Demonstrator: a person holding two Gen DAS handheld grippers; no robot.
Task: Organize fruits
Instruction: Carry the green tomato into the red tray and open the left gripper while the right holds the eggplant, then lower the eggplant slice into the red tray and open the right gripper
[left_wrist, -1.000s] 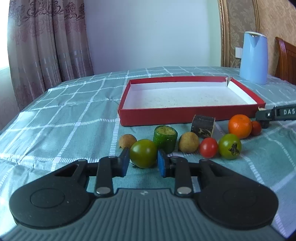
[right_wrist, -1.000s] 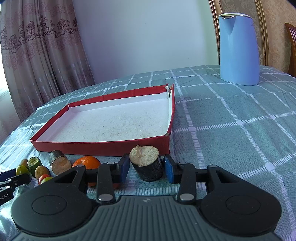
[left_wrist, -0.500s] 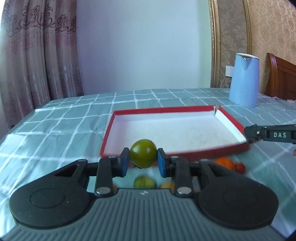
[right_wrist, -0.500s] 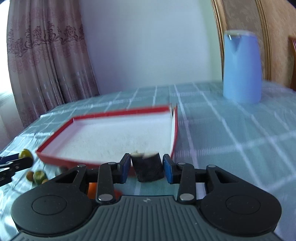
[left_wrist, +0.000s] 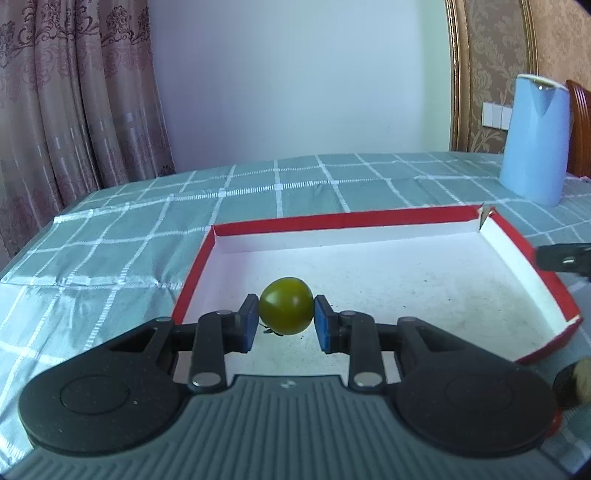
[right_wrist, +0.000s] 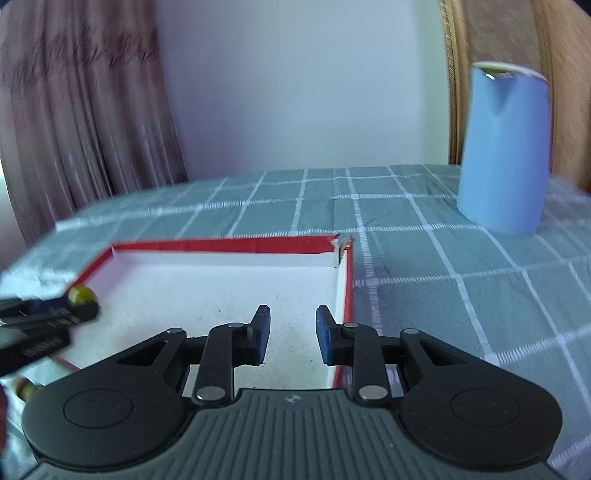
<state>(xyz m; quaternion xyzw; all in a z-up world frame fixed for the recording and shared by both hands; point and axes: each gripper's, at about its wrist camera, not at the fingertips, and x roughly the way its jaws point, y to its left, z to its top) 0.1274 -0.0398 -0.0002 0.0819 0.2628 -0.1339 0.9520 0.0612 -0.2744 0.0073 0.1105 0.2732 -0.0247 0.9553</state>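
My left gripper is shut on a green tomato, held just above the white floor of the red tray near its front left. My right gripper hovers over the tray by its right wall. Its jaws are closing to a narrow gap with nothing between them. A dark stub with a tan top shows blurred outside the tray's near right corner. The left gripper's tip with the tomato appears at the left of the right wrist view. The right gripper's finger pokes in at the left wrist view's right edge.
A tall blue jug stands on the checked green tablecloth behind the tray's right side. A small brown fruit lies on the cloth near the tray's front left. Curtains hang behind the table's far left edge.
My left gripper lifted the green tomato off the cloth and carried it forward over the tray. My right gripper rose and moved over the tray; the dark stub is gone from its jaws, which have narrowed.
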